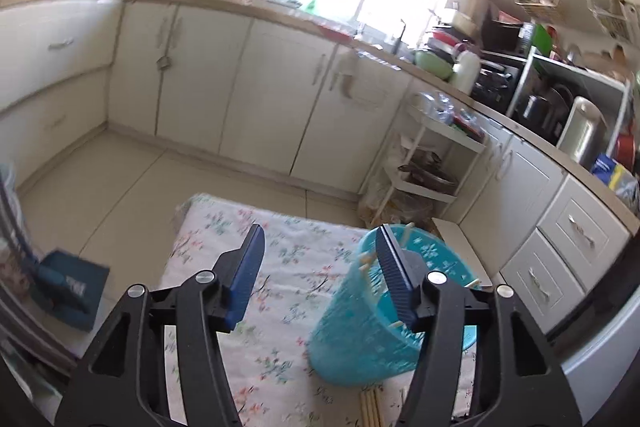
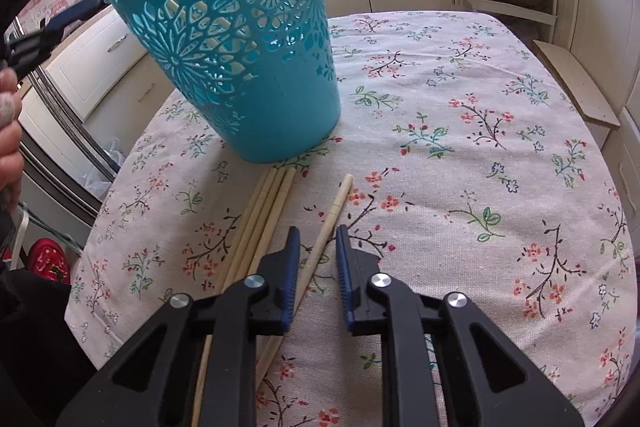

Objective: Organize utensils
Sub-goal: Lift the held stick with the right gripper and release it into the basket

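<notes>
One pale wooden chopstick lies flat on the table with the flowery cloth. It sits right between the two blue pads of the right gripper. The stick is long and thin, and it runs away from the gripper, up toward the teal plastic basket with flower-shaped holes, leaning a little to the right. The pads stand a small way apart, and there is a gap on each side of the stick, so they are not squeezing it yet. The right hand is the nearer one for this stick.

A bunch of three more wooden chopsticks lies just beside it on the left, and their far tips touch the bottom of the basket.

The basket stands near the far left edge of the table. The left gripper is up by the basket's rim, let go and wide apart, holding nothing.
</notes>
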The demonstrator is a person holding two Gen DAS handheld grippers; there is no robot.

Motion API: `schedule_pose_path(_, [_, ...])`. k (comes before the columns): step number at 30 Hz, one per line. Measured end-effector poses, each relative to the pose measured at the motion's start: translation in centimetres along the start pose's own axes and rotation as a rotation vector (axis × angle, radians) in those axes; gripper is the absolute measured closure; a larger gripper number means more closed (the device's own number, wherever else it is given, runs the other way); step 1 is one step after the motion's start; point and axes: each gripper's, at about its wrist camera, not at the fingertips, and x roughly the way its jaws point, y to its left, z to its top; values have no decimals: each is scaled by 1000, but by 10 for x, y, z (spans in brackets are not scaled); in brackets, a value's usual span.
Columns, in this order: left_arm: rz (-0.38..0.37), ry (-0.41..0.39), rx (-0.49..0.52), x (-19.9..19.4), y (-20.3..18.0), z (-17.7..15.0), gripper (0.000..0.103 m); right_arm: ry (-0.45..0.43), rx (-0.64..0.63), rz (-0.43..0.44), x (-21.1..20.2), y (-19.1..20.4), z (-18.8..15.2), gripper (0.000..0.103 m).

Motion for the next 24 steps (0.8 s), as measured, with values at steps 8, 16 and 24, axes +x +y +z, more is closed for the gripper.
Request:
schedule_pose_path(8, [66, 13, -43, -5, 38, 0, 46, 113, -225, -46, 2, 24, 5, 93])
schedule_pose_path(16, [119, 59, -59, 1, 47, -1, 38, 106, 1, 64, -4, 0, 3, 97])
schedule_pose_path(24, [134, 89, -85, 5, 53, -4, 36, -76, 263, 429, -76, -40, 17, 97])
